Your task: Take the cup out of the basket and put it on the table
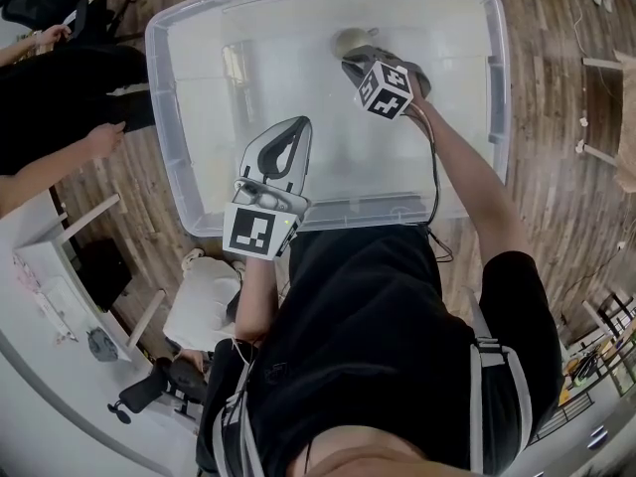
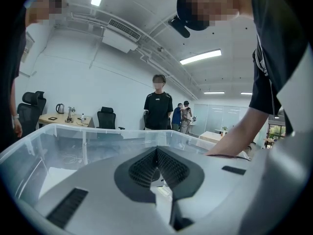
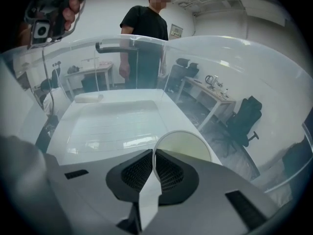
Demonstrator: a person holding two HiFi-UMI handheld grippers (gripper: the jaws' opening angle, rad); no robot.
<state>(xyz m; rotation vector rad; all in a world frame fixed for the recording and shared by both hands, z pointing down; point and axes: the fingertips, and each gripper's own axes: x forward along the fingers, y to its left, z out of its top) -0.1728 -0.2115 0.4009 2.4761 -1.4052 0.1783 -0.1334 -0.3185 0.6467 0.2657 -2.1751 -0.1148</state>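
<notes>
Your left gripper [image 1: 293, 132] hangs over the near part of the large clear plastic tub [image 1: 164, 87], its nose pointing across the tub. In the left gripper view its jaws [image 2: 157, 151] are pressed together with nothing between the ribbed pads. Past its tips you see the tub's far rim [image 2: 88, 129]. Beyond that rim a person in a black T-shirt [image 2: 157, 109] stands facing you. Off to that gripper's left there is a black office chair [image 2: 105, 117] and a kettle [image 2: 59, 108] on a desk.

To the right, your own bare forearm [image 2: 234, 141] crosses over the tub's edge.

Your right gripper [image 1: 350, 60] is reached deep inside the tub, well ahead of the left one. Its jaws [image 3: 152, 153] are clenched on the rim of the pale round cup with the cream inside [image 3: 183, 146]. The thin white lip runs straight up between the two pads, and the right pad sits over the cup's mouth. Most of the cup lies just right of the tips, with its opening turned towards the camera.

From the head view the cup [image 1: 348, 40] shows just beyond that gripper's nose, inside the tub. I cannot tell whether it touches the bottom.

Ahead of the right gripper the tub's white floor [image 3: 112, 121] stretches to the far wall.
</notes>
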